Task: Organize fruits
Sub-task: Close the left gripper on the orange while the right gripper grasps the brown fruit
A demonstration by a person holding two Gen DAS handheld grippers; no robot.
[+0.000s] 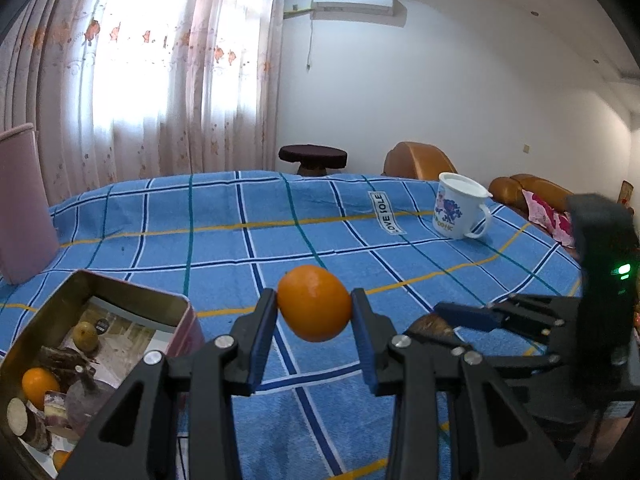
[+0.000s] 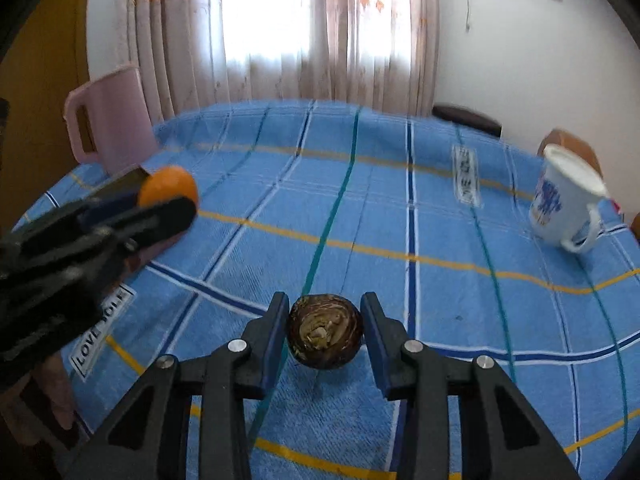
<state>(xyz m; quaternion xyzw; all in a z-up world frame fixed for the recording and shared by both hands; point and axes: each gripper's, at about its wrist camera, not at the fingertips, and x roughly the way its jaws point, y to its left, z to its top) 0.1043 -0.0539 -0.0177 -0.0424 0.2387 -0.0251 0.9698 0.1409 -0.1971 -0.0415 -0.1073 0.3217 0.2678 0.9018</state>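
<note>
An orange (image 1: 314, 304) hangs above the blue checked cloth, and my left gripper (image 1: 314, 300) is shut on it, one pad on each side. From the right wrist view the same orange (image 2: 170, 184) shows at the far left in the left gripper (image 2: 160, 204). A round brown fruit (image 2: 325, 336) with a pale, rough top rests on the cloth. My right gripper (image 2: 325, 312) is shut on it, both blue pads touching its sides. In the left wrist view the right gripper (image 1: 448, 316) reaches in from the right over that brown fruit (image 1: 432, 326).
An open metal tin (image 1: 132, 292) at the lower left holds another orange, a yellowish fruit and cut purple and brown pieces. A white printed mug (image 1: 460, 208) stands at the back right. A pink pitcher (image 2: 108, 124) stands at the back left. A person's hand (image 2: 60, 400) shows at the lower left.
</note>
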